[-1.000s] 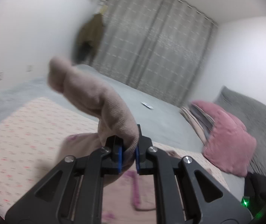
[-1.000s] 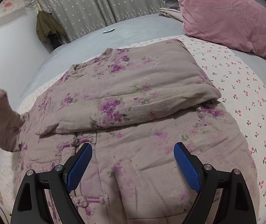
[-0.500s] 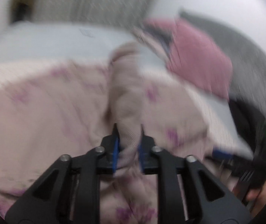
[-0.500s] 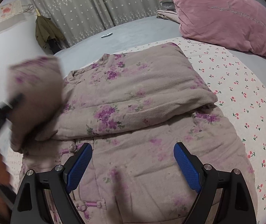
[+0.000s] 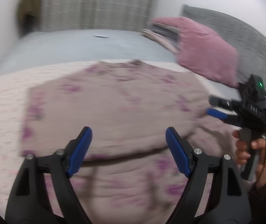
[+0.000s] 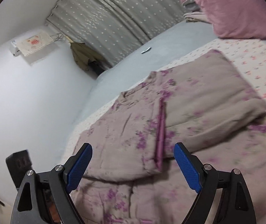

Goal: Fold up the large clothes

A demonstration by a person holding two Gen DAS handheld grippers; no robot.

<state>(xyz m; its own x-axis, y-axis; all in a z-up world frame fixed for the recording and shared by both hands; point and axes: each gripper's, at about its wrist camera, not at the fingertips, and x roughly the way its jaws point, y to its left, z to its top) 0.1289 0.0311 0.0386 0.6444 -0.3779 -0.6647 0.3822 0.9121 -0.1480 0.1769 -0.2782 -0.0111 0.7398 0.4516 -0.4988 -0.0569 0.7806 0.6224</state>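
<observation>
On bed (image 6: 170, 43): floral padded jacket (image 6: 198, 112), both sleeves folded in; hem fold outstanding. Left gripper (image 5: 128, 149), right gripper (image 6: 133, 165): jaws spread, empty.

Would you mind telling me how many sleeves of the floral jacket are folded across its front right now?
2. The jacket's left sleeve and right sleeve both lie folded over the chest, meeting near the middle by the purple cuff lining.
</observation>
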